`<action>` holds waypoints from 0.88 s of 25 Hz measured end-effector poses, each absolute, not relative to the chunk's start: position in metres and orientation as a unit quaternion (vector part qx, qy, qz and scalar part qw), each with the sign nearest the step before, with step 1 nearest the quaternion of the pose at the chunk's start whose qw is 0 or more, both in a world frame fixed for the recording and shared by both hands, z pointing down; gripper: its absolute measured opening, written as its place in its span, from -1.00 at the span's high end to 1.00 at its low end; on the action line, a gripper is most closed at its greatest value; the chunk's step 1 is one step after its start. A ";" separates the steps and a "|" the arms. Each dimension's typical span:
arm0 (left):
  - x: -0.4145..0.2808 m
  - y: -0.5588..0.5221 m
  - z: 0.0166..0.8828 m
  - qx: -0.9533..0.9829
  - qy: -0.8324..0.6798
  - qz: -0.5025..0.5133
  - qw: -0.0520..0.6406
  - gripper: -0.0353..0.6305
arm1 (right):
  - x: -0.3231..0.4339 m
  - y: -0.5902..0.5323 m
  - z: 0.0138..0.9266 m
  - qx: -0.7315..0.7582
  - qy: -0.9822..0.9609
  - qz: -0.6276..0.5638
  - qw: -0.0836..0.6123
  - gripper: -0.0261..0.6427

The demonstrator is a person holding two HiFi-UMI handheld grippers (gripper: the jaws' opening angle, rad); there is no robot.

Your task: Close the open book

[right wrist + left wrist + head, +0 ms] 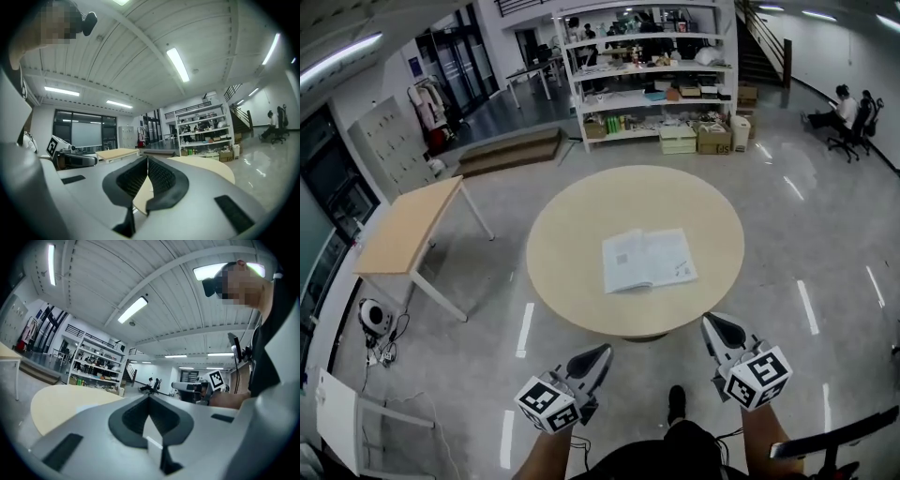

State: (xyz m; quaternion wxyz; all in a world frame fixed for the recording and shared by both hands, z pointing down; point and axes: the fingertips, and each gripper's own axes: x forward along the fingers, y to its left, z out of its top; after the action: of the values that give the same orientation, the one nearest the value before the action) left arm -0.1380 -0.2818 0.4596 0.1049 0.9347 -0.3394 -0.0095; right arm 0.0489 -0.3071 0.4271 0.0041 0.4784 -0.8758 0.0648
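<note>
Book [647, 260] and both claws before contact. Left claw [600, 351] is closed on nothing, its two jaws meeting at the tips in the left gripper view; right claw [713, 324] is likewise closed and empty. Both point level toward the round table [572, 211], short of its near edge and well apart from the book. The book lies open and flat near the table's middle, spine running away from the viewer, pages face up (print too small to read). It appears to be a thin paperback: light, floppy, with pages that crease easily and a cover likely to slide on the smooth table. Judged best hold: slip a jaw under the outer edge of one half and lift it over the spine, while the other claw steadies the opposite half.
</note>
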 end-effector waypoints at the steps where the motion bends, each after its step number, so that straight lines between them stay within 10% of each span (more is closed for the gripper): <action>1: -0.135 -0.301 0.461 0.933 -0.344 -0.008 0.104 0.90 | 0.052 -0.326 0.430 0.472 -0.879 0.064 0.006 0.92; 22: -0.099 -0.548 0.456 0.918 -0.385 0.008 0.092 0.90 | 0.079 -0.593 0.436 0.449 -0.891 0.070 0.021 0.92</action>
State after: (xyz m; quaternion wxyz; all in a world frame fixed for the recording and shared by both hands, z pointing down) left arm -0.0994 -0.5479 0.4558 0.0915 0.9182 -0.3853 0.0081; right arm 0.0790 -0.5929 0.4361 0.0207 0.4491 -0.8905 0.0698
